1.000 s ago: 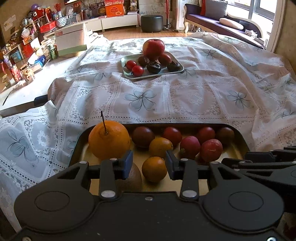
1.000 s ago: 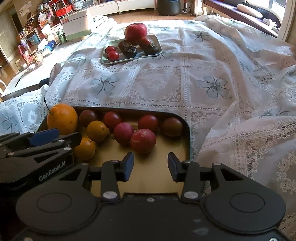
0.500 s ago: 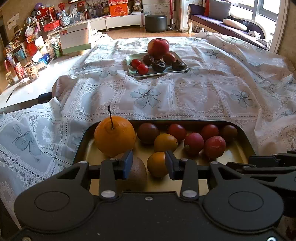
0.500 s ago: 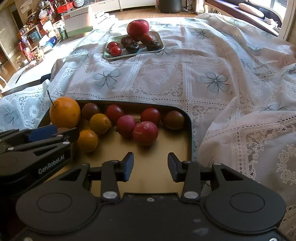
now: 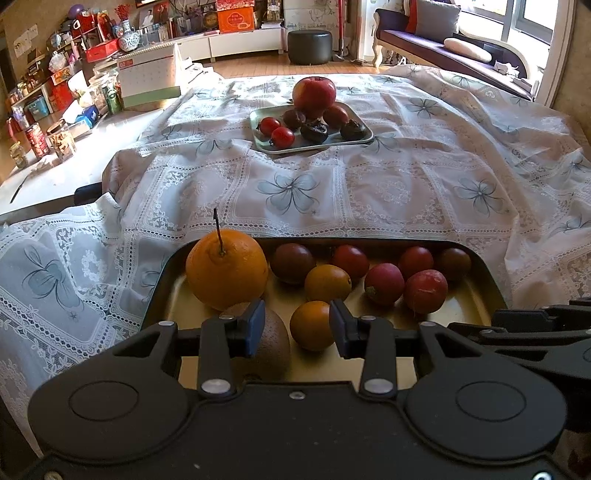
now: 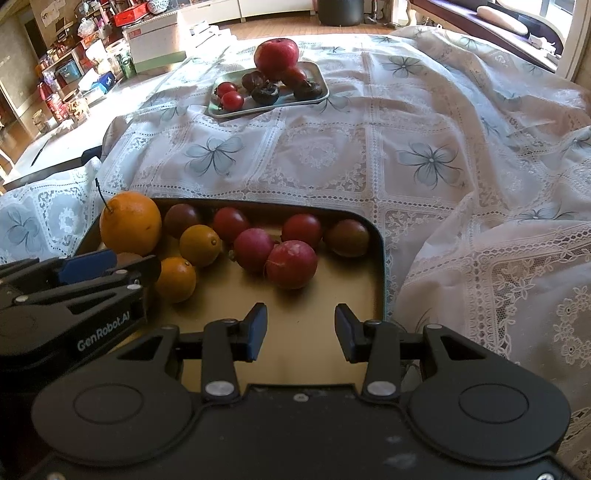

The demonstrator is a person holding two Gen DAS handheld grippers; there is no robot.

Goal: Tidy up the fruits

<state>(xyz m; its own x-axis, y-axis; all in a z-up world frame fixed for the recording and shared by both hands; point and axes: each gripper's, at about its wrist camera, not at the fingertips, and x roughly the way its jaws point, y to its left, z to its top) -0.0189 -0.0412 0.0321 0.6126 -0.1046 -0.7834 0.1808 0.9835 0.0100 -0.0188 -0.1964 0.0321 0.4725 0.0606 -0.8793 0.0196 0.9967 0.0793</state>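
Fingers: both pairs are gaping, holding nothing.
Left gripper [image 5: 297, 328]: hovering over small orange [image 5: 312, 325] in near tray [image 5: 480, 258].
Advice: centring it before closing gently.

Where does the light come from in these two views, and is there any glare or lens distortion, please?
Left wrist view: sunlight enters from the window upper right, washing it out; the large orange is brightly lit. Right wrist view: the tablecloth glares white, and fisheye curvature bends the scene's edges.

text: "GenRobot.AI" | on: left gripper [image 6: 88, 266] body, white lettering; right wrist view | other labels: unreadable
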